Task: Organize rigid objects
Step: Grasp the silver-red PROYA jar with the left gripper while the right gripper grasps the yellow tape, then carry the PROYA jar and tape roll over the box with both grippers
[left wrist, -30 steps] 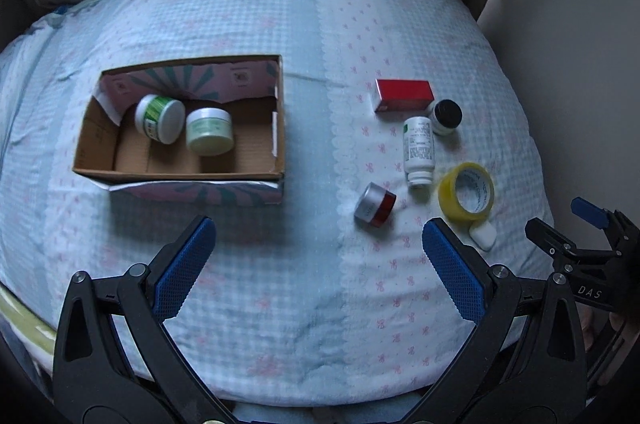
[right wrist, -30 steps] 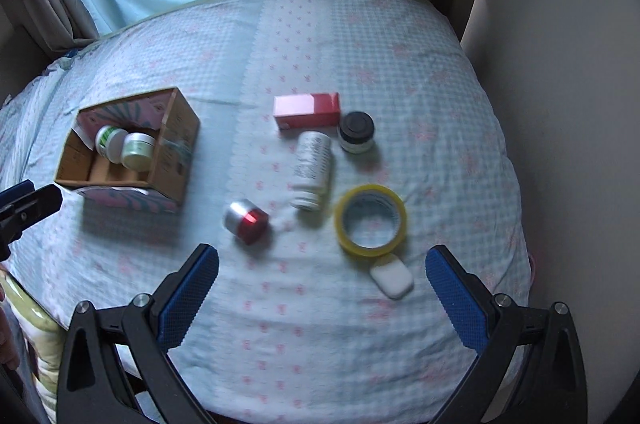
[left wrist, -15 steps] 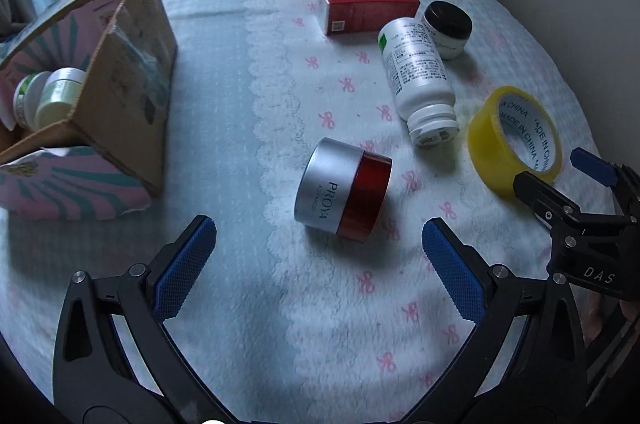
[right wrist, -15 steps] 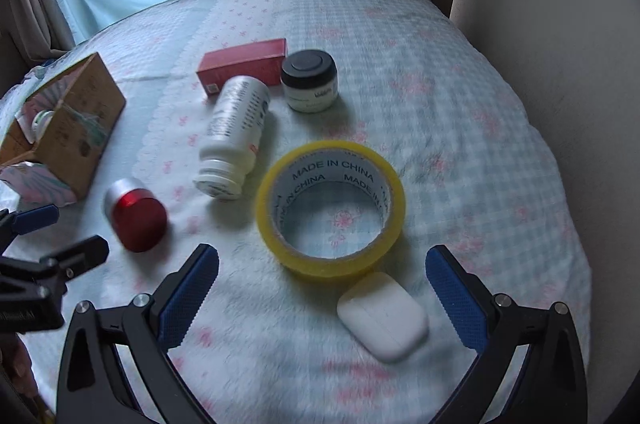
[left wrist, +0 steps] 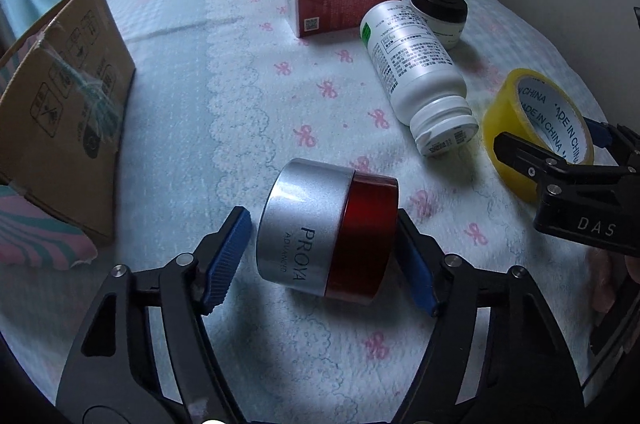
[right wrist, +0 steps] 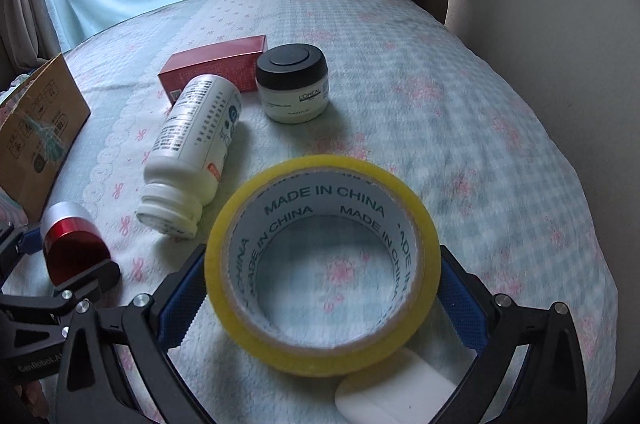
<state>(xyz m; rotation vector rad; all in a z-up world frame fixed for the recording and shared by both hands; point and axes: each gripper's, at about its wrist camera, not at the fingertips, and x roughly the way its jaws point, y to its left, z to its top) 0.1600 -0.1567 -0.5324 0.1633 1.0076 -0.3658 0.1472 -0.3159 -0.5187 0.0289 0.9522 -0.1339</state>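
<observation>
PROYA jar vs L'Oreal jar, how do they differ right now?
The PROYA jar lies on its side; the L'Oreal jar stands upright. The PROYA jar is silver and red; the L'Oreal jar is white with a black lid. The PROYA jar sits between the left gripper fingers; the L'Oreal jar stands untouched beside the red box. Both are short, round, lidded jars.

Pictured: a bed (right wrist: 460, 111) under a pale blue checked quilt with pink bows and a white lace band. Lying directly on it, a brown cardboard box (left wrist: 68, 111) at left of frame; a red rectangular carton (left wrist: 340, 1) at upper centre, beside a black-lidded white cream jar (right wrist: 292, 87); a white plastic bottle (left wrist: 416, 75) on its side; a silver-and-red round jar (left wrist: 328, 232) on its side, lower centre; a yellow tape roll (right wrist: 320, 264); a small white rounded case (right wrist: 400, 388) at bottom.
</observation>
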